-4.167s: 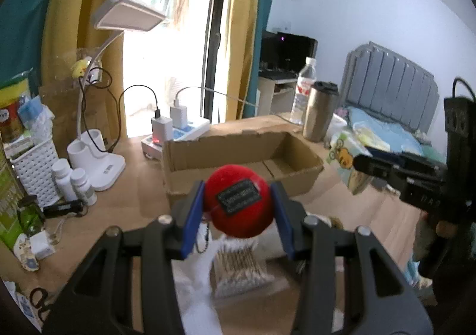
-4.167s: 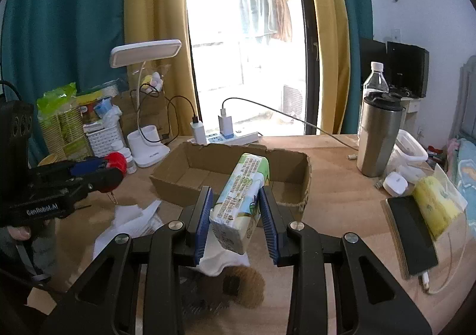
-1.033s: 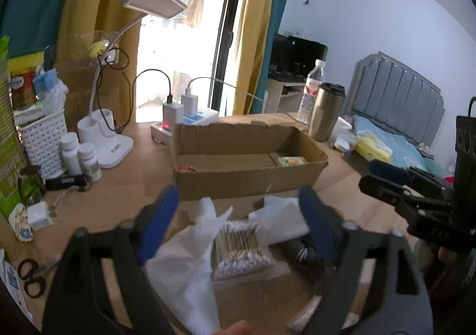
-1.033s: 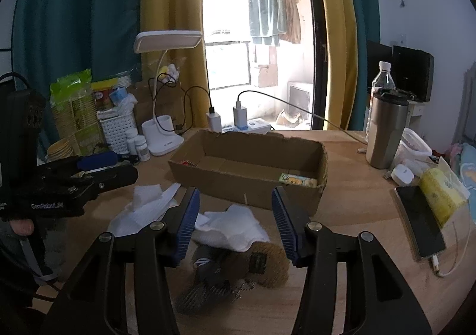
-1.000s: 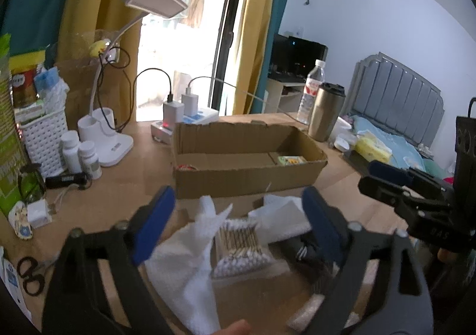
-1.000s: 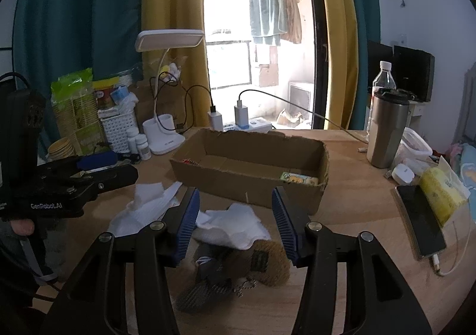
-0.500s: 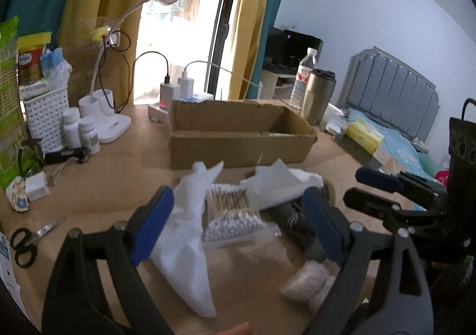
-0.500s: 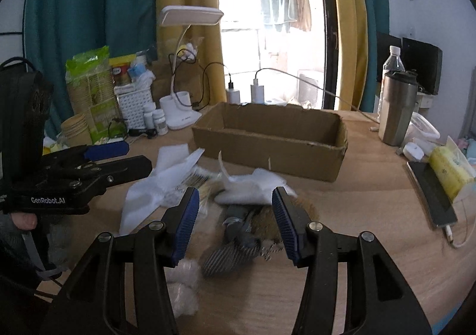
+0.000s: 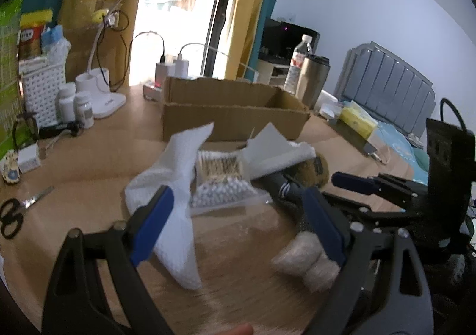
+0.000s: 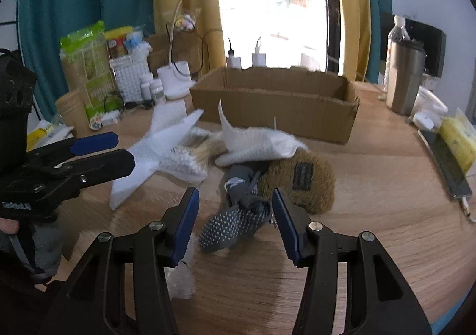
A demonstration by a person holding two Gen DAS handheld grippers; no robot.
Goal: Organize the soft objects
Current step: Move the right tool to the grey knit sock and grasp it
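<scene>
Two blue-padded black grippers low over a round wooden table (image 10: 372, 180), both with jaws apart and empty: left gripper (image 9: 238, 226) wide over crumpled white paper towels (image 9: 175, 186), right gripper (image 10: 235, 216) around, not touching, a grey dotted sock (image 10: 232, 224). Brown plush ball (image 10: 303, 183) just beside. Bare wood toward the near edge. Behind the heap, an open brown cardboard box (image 10: 276, 102); beyond, yellow curtains, bright window.

Wooden table (image 10: 372, 186), cardboard box (image 10: 276, 105), tissues (image 9: 175, 186), perhaps socks (image 10: 235, 216)
</scene>
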